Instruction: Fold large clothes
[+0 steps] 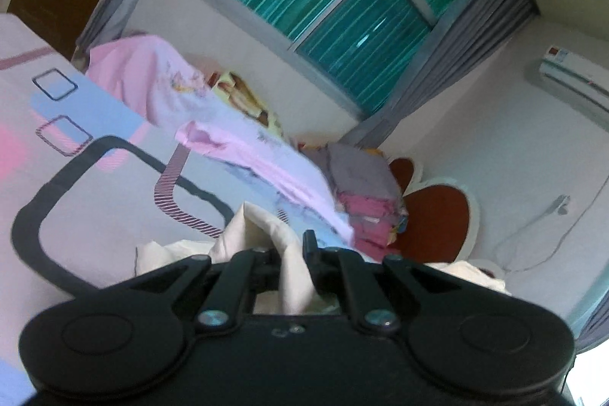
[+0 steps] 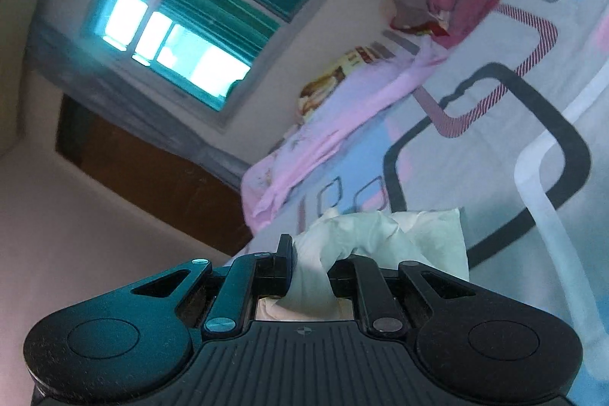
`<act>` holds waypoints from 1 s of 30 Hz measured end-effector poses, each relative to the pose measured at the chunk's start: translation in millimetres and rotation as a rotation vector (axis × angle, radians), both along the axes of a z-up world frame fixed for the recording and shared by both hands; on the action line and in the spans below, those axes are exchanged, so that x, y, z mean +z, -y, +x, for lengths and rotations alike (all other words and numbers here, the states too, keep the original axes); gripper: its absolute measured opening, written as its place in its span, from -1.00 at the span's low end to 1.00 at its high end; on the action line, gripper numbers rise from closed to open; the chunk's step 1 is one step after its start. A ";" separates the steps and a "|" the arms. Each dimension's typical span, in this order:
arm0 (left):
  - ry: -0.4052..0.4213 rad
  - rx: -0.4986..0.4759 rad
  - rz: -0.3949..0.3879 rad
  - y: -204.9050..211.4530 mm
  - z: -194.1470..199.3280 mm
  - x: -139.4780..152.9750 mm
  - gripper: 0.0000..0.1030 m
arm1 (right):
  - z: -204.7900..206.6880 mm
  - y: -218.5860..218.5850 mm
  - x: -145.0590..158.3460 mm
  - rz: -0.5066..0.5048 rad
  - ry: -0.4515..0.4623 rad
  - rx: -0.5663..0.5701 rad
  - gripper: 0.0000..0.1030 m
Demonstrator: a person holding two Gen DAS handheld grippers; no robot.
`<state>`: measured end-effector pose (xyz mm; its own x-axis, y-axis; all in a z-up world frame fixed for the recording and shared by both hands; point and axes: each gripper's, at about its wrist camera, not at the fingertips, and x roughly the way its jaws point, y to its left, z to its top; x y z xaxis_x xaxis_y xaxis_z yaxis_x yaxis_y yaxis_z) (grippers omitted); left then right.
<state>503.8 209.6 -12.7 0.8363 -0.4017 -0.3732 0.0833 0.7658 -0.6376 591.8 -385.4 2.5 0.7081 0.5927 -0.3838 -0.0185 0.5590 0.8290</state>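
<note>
Bedsheet (image 1: 95,200) underlies cream garment (image 1: 262,234), pinched by both grippers.

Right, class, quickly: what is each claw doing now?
Left claw: shut on the cream cotton garment.
Right claw: shut on the same garment.
</note>
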 end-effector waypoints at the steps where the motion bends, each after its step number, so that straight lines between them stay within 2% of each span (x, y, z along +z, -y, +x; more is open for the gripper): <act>1: -0.017 0.000 0.002 -1.0 10.7 -5.4 -0.89 | 10.8 -0.9 -7.8 0.004 -0.021 -0.006 -0.77; 4: -0.059 -0.006 0.010 -4.2 40.1 -21.7 -0.89 | 36.8 -1.3 -27.7 0.006 -0.066 -0.020 -0.77; 5: -0.067 -0.006 0.019 -4.9 50.3 -27.4 -0.78 | 44.5 -0.6 -34.3 0.009 -0.072 -0.024 -0.76; 6: -0.075 0.003 0.027 -6.5 59.1 -32.2 -0.63 | 52.4 1.5 -41.4 0.013 -0.089 -0.035 -0.68; 7: -0.084 0.018 0.024 -9.2 66.5 -36.1 -0.53 | 58.7 3.6 -47.0 0.017 -0.106 -0.054 -0.32; 8: -0.088 0.035 0.016 -13.4 72.6 -41.1 -0.27 | 62.6 5.9 -50.9 0.018 -0.099 -0.075 0.28; 9: -0.079 0.051 0.015 -17.2 74.9 -42.1 0.25 | 62.0 7.7 -50.8 -0.009 -0.065 -0.111 0.53; 10: -0.062 0.086 0.040 -19.0 75.3 -41.3 0.51 | 59.8 8.9 -48.7 -0.043 -0.036 -0.141 0.73; 11: -0.045 0.107 0.073 -19.7 75.9 -40.4 0.72 | 60.0 11.6 -49.5 -0.053 -0.021 -0.151 0.73; 13: -0.049 0.079 0.101 -23.5 84.4 -43.1 0.69 | 63.8 16.4 -56.9 -0.059 -0.029 -0.144 0.73; 15: -0.079 0.034 0.122 -24.9 93.1 -46.4 0.68 | 69.0 15.0 -61.7 -0.140 -0.041 -0.120 0.73; 20: -0.223 -0.081 0.243 -20.8 127.8 -68.3 0.51 | 90.5 -2.9 -78.2 -0.315 -0.078 -0.020 0.73; 23: -0.258 -0.117 0.240 -20.3 140.5 -79.4 0.47 | 101.7 -20.5 -87.2 -0.412 -0.083 0.026 0.71; 24: -0.266 -0.127 0.233 -19.6 142.1 -81.9 0.36 | 103.9 -24.9 -89.1 -0.424 -0.076 0.042 0.56; 25: -0.276 -0.143 0.227 -18.6 145.9 -85.2 0.24 | 107.7 -28.6 -92.1 -0.422 -0.079 0.072 0.03; 26: -0.280 -0.166 0.219 -17.0 149.0 -88.3 -0.25 | 111.7 -32.6 -94.8 -0.429 -0.090 0.088 -0.30; 27: -0.283 -0.191 0.212 -14.7 152.6 -90.8 -0.76 | 113.9 -37.5 -96.3 -0.458 -0.093 0.104 -0.43; 28: -0.275 -0.210 0.224 -10.9 153.6 -90.6 -0.87 | 113.0 -42.2 -94.7 -0.494 -0.064 0.115 -0.73; 30: -0.199 -0.231 0.263 -4.6 147.5 -81.2 -0.95 | 104.1 -45.5 -83.6 -0.542 0.018 0.103 -0.82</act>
